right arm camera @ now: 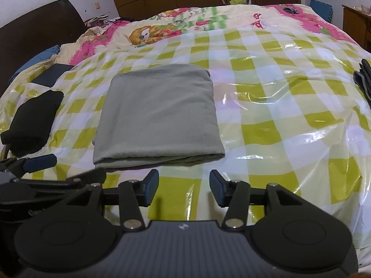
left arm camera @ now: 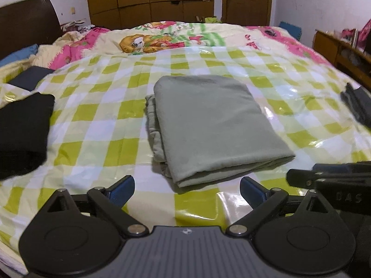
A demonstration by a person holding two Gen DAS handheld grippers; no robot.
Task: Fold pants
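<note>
Pants (left arm camera: 208,125): centre frame, folded, soft, light, limp.
Hold: pinch the layered near edge.
Left gripper (left arm camera: 187,191): spread wide, empty.
Right gripper (right arm camera: 184,188): parted, empty.

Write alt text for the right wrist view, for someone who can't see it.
Grey-green pants lie folded into a neat rectangle on a green-and-white checked bed cover. The open right gripper is just short of their near edge, touching nothing, with a folded black garment to the left.

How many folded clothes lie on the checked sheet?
3: gray-green pants in the middle, a black piece at the left, a dark one at the right edge. Others may be hidden.
</note>
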